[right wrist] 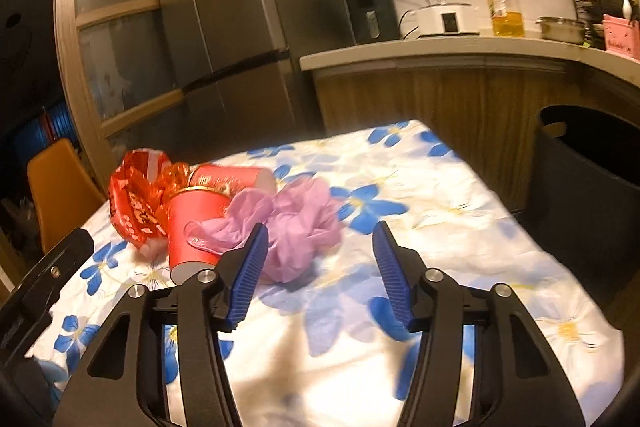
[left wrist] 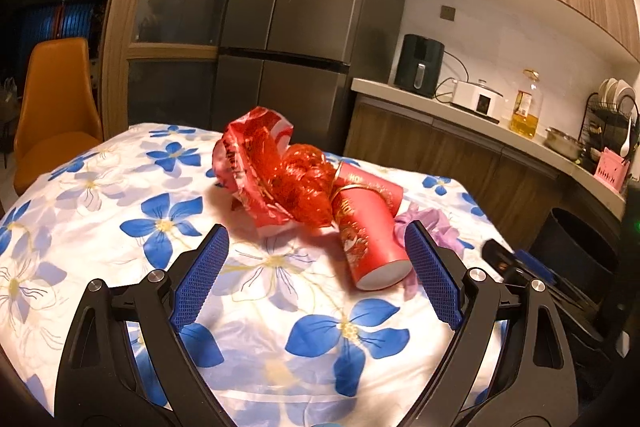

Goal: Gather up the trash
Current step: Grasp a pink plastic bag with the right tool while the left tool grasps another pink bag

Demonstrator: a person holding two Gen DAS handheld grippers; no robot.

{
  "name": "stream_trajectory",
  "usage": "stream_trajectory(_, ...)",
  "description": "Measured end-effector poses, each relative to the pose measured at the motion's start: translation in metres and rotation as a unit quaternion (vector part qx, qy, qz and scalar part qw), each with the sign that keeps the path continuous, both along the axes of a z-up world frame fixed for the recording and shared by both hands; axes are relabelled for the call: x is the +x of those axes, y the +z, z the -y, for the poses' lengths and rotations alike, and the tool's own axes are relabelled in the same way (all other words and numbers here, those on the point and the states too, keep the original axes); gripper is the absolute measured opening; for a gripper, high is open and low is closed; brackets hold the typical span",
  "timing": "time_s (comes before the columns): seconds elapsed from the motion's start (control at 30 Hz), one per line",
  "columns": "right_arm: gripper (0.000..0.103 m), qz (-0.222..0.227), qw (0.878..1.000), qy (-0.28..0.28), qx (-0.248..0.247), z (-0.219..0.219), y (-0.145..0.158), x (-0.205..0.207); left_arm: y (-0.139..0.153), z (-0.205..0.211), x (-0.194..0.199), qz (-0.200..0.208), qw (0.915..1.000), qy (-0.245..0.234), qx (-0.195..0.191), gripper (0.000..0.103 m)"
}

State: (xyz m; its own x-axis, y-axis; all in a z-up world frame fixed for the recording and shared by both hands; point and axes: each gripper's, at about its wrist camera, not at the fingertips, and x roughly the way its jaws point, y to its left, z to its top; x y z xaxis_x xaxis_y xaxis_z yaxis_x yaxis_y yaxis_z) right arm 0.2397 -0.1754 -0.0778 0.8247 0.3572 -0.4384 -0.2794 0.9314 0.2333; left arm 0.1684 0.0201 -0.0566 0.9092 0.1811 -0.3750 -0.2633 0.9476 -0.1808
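Observation:
On the flowered tablecloth (left wrist: 100,211) lies a heap of trash: a crumpled red wrapper (left wrist: 256,163), two red paper cups on their sides (left wrist: 368,239) and a crumpled purple glove (right wrist: 296,223). My left gripper (left wrist: 316,247) is open, low over the cloth, with the nearer cup's rim just ahead between its blue pads. My right gripper (right wrist: 320,243) is open too, and the purple glove lies just past its left pad (right wrist: 248,275). Nothing is held. The same cups (right wrist: 192,231) and wrapper (right wrist: 136,203) show left of the glove.
A black bin (right wrist: 588,195) stands off the table's right edge. Behind are a kitchen counter (right wrist: 440,51) with appliances and an oil bottle (right wrist: 504,3), a grey fridge (left wrist: 288,27), and an orange chair (left wrist: 56,107) at the table's far left.

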Motion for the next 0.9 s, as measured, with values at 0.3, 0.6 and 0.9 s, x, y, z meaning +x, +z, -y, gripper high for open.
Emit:
stream_trajectory(0.3, 0.044, -0.039, 0.999, 0.024, -0.011, -0.024, -0.013, 0.030, -0.012, -0.003, 0.010, -0.014, 0.9998, -0.012, -0.005, 0.088)
stream_trajectory(0.6, 0.004, -0.044, 0.998, 0.041, 0.003, -0.023, -0.016, 0.030, -0.013, 0.000, 0.016, -0.020, 0.9994, -0.027, 0.000, 0.088)
stream_trajectory(0.9, 0.003, -0.009, 1.000, 0.003, 0.027, 0.016, 0.007, 0.006, -0.016, 0.011, 0.023, -0.027, 0.9986, -0.045, 0.002, 0.088)
